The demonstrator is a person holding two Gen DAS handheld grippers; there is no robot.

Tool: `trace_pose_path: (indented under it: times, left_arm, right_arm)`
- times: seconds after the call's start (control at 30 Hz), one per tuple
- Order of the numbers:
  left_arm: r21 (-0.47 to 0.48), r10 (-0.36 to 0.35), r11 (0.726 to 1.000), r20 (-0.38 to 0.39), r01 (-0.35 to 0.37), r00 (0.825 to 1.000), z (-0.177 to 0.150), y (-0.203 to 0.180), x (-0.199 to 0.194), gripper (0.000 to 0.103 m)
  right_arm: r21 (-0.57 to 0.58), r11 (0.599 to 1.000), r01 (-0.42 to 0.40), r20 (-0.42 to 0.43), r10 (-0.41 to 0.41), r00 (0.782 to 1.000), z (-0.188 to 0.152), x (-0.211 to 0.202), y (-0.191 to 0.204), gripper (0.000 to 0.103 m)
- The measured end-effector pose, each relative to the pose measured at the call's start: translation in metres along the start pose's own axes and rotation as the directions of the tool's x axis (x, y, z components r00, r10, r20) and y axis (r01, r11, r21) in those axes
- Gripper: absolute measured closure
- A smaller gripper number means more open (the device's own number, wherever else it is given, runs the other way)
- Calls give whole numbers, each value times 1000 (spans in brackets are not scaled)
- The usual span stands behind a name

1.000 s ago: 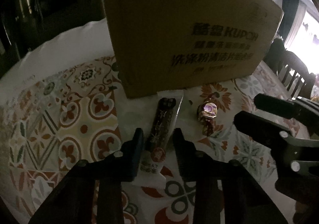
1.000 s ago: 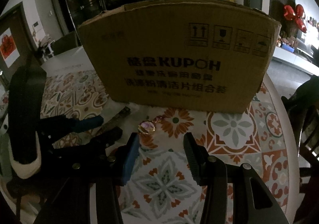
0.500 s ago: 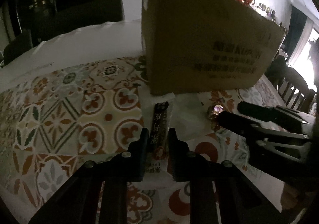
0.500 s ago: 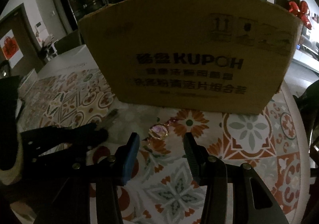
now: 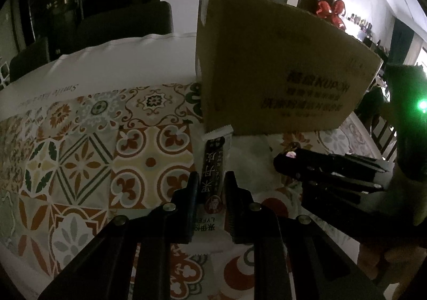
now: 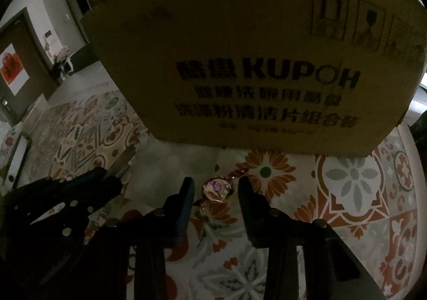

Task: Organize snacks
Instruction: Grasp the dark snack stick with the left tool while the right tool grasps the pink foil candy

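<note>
A long dark snack bar in a white-edged wrapper (image 5: 213,166) lies on the patterned tablecloth, its far end at the foot of the cardboard box (image 5: 272,70). My left gripper (image 5: 212,188) is shut on the bar's near part. A foil-wrapped candy (image 6: 216,189) lies in front of the box (image 6: 253,54). My right gripper (image 6: 214,190) is open, its fingers on either side of the candy, apart from it. The right gripper also shows in the left wrist view (image 5: 291,164), with the candy glinting at its tip.
The patterned tablecloth (image 5: 88,156) covers a round table, white at its far edge. Dark chairs (image 5: 114,25) stand behind the table. The left gripper and the bar show at the left in the right wrist view (image 6: 88,188).
My left gripper has closed on the snack bar. My right gripper has moved forward until the candy sits between its open fingers, closer to the box.
</note>
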State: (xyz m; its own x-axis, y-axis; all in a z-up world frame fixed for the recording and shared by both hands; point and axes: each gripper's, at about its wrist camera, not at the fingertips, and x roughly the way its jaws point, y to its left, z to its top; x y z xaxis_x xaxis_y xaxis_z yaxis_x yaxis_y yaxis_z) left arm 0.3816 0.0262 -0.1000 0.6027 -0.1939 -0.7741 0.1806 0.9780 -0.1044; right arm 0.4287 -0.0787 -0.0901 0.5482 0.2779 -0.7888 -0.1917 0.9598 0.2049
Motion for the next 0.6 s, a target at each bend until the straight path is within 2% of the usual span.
trace_pose_path:
  times: [0.23,0.4,0.6]
  left_arm:
    - [-9,-3,1000,17,3,1000,-2,-5,-11,83]
    - [-6,-4,1000,48,5,999,-3,-10,-29,83]
    - [20,-17,1000,119,15,993,0,-25,-61,84]
  right_arm:
    - [-12,1000,-2,16,3,1000,-5,-8,0,76]
    - [-25,1000,9,54,-8,998,-12,-31,0,76]
    - [-28,999,22,130,-18,991,-16,-72,-2,76]
